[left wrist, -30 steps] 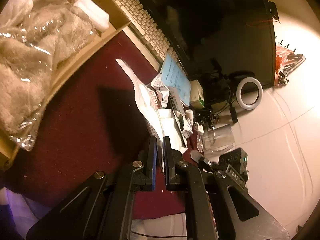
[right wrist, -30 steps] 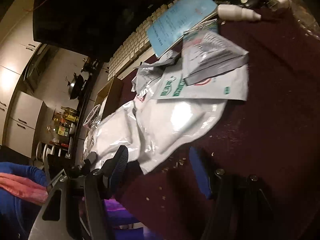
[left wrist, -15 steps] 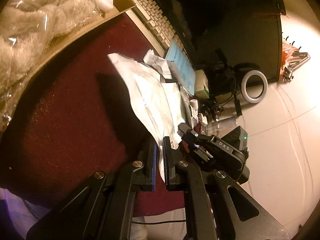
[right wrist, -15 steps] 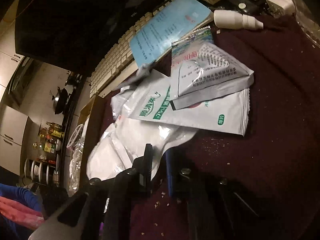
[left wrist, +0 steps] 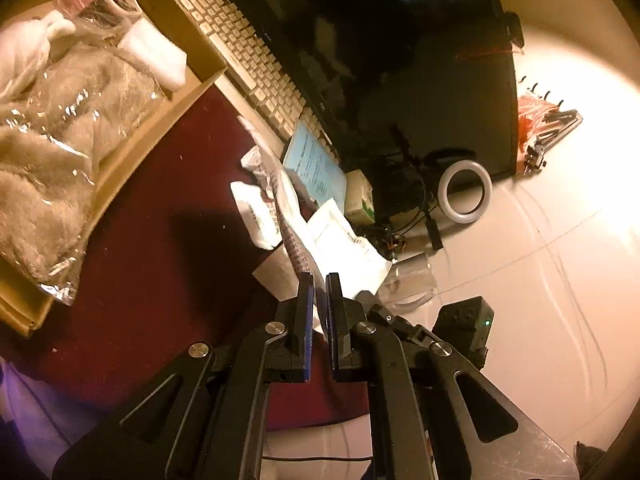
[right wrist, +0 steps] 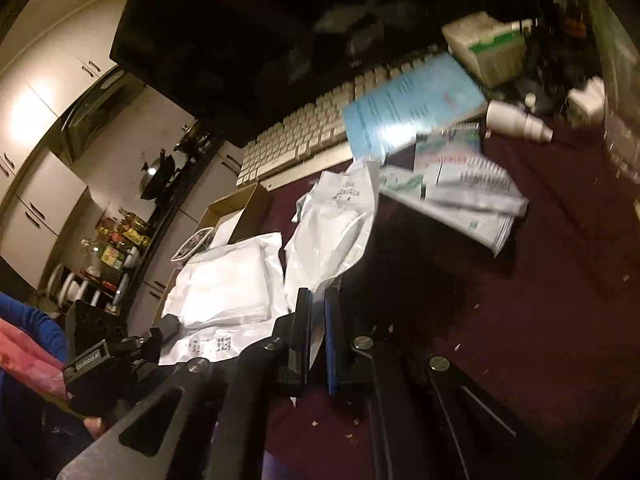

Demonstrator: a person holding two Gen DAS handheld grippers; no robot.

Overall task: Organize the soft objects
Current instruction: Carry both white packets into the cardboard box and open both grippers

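My left gripper [left wrist: 318, 285] is shut on the lower edge of a white plastic pouch [left wrist: 294, 240], seen edge-on above the dark red cloth [left wrist: 140, 280]. In the right wrist view that pouch [right wrist: 228, 280] lies flat at the left. My right gripper [right wrist: 316, 300] is shut on a second, crumpled white pouch [right wrist: 334, 228], which hangs clear of the cloth [right wrist: 520, 320]. The left wrist view shows this second pouch [left wrist: 344, 240] just right of my left fingers. A cardboard box [left wrist: 176, 92] at the left holds a furry item in clear plastic [left wrist: 52, 152].
A keyboard [left wrist: 256, 68] and a dark monitor [left wrist: 380, 60] line the back. A blue booklet [right wrist: 412, 108], several flat packets [right wrist: 464, 192], a white bottle [right wrist: 516, 120] and a green-and-white carton [right wrist: 488, 48] lie on the cloth. A ring light [left wrist: 464, 192] and a clear cup [left wrist: 412, 284] stand beyond it.
My right gripper's jaws have come together on the crumpled white pouch. Both grippers have risen, and the two pouches have lifted off the cloth and drawn apart.
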